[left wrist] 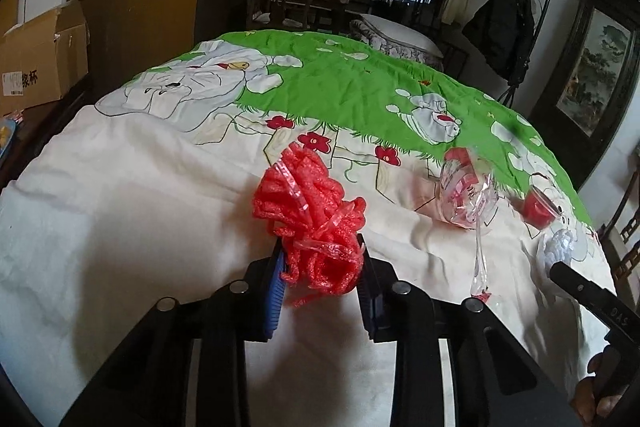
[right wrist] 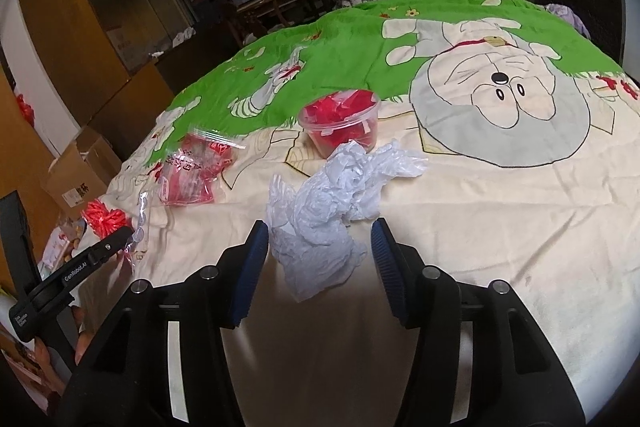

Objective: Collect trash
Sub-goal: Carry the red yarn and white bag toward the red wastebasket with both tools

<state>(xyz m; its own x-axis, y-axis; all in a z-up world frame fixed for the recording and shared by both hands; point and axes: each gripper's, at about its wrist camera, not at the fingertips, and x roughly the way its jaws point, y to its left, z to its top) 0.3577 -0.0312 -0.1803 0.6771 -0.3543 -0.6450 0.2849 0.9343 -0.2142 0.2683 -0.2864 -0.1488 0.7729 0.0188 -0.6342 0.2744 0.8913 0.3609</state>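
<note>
While the left gripper (left wrist: 322,269) is clamped on the near end of a crumpled red foam-net bundle (left wrist: 310,217) whose length runs away across the cream-and-green cartoon bedspread (left wrist: 140,187), the right gripper (right wrist: 318,255) stands apart around a crumpled white plastic bag (right wrist: 320,211), pads not touching. Just beyond it, a clear round plastic tub (right wrist: 340,123) holds red scraps; a clear printed pouch (right wrist: 192,167) lies left.

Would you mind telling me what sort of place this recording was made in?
Most likely a lived-in home: a cartoon-print quilt covers the work surface, coats hang on a rack, and cardboard boxes are stacked by a wooden cabinet.
</note>
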